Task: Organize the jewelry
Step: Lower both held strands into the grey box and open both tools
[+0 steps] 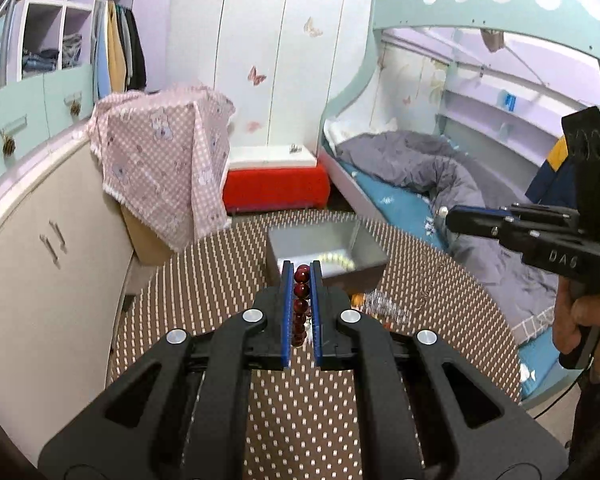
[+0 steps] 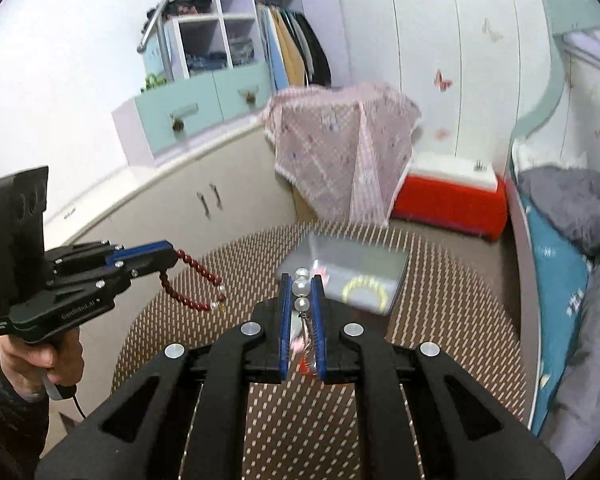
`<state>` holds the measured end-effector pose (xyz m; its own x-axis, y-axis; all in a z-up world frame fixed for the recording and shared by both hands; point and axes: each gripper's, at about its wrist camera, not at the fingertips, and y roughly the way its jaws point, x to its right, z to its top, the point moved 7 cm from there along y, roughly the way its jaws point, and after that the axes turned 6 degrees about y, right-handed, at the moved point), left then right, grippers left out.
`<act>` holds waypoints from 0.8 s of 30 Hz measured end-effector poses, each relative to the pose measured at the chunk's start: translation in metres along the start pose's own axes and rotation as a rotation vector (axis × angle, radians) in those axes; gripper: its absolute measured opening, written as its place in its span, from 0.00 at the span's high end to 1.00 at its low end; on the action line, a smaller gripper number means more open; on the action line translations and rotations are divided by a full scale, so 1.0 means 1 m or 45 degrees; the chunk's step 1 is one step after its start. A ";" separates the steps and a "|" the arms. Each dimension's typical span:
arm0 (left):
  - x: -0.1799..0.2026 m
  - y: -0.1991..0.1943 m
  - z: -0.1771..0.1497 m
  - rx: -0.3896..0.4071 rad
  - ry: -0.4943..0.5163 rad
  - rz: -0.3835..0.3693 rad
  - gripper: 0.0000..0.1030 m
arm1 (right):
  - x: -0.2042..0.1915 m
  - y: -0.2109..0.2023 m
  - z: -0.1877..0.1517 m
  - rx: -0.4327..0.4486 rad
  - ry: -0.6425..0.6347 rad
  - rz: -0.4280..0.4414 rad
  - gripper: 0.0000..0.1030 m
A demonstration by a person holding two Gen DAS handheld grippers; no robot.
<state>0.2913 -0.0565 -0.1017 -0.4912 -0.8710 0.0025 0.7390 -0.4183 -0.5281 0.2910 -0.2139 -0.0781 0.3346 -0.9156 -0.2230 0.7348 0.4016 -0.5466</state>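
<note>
Black left tool (image 2: 172, 255), "GenRobot.AI" lettering

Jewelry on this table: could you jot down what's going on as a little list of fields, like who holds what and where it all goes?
left gripper: shut on red bead bracelet, which dangles above the table
right gripper: shut on pearl piece
metal tray: open, on the round dotted table, ahead of both grippers
in tray: yellow-green bead bracelet
loose on table: small sparkly items, too blurred to identify
</note>
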 end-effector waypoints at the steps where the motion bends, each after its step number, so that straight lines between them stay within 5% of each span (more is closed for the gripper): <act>1: -0.001 0.000 0.008 0.014 0.005 0.000 0.92 | 0.001 -0.003 0.012 0.024 -0.009 -0.004 0.92; 14: 0.008 0.043 0.077 0.045 0.019 -0.050 0.92 | 0.025 0.026 0.063 0.047 0.008 -0.013 0.92; 24: 0.010 0.089 0.080 -0.047 -0.012 -0.075 0.92 | 0.044 0.065 0.060 -0.047 0.087 0.012 0.92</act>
<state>0.3893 -0.1230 -0.0813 -0.5290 -0.8476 0.0426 0.6912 -0.4595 -0.5578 0.3890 -0.2271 -0.0752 0.2992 -0.9116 -0.2819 0.7092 0.4101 -0.5734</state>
